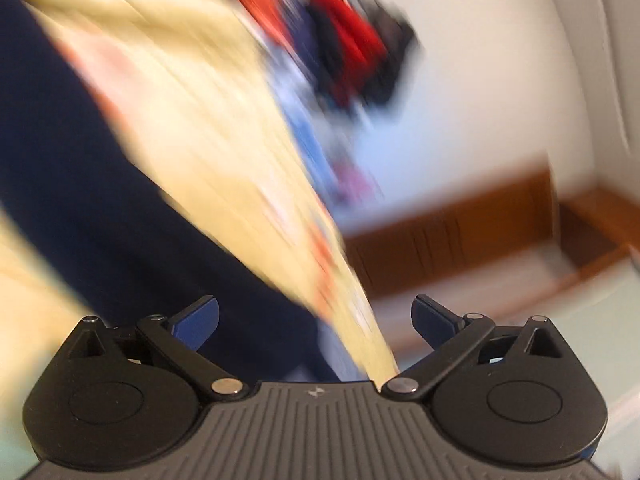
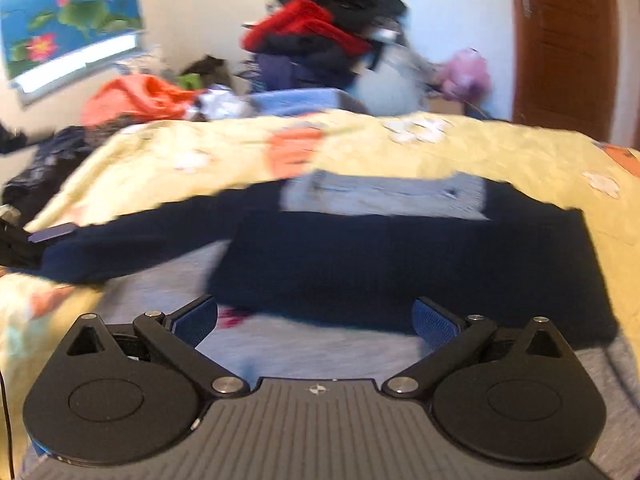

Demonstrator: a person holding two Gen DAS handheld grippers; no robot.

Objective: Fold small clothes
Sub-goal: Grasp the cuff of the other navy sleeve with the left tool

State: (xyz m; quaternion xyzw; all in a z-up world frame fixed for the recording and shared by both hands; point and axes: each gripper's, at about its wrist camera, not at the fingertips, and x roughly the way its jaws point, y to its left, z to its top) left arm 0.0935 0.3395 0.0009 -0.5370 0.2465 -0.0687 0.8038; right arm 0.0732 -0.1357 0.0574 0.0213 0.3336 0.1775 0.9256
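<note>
Both claws, left [image 1: 315, 322] and right [image 2: 315, 322], are wide open and hold nothing. Right claw is over a dark blue top [image 2: 380, 256] on the yellow bed [image 2: 500, 152].

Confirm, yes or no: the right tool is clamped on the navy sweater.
No: the right tool stands wide open with nothing between its pads, and the navy sweater lies flat on the yellow bedspread ahead of it.

Beyond the navy sweater [image 2: 400, 264], a strip of yellow bedspread [image 2: 500, 152] lies bare, open to a gripper. Behind it a tall heap of clothes [image 2: 320, 40] blocks the far side, with an orange garment [image 2: 136, 96] at its left. The left wrist view is badly blurred; the white wall [image 1: 480, 80] there seems unobstructed.
</note>
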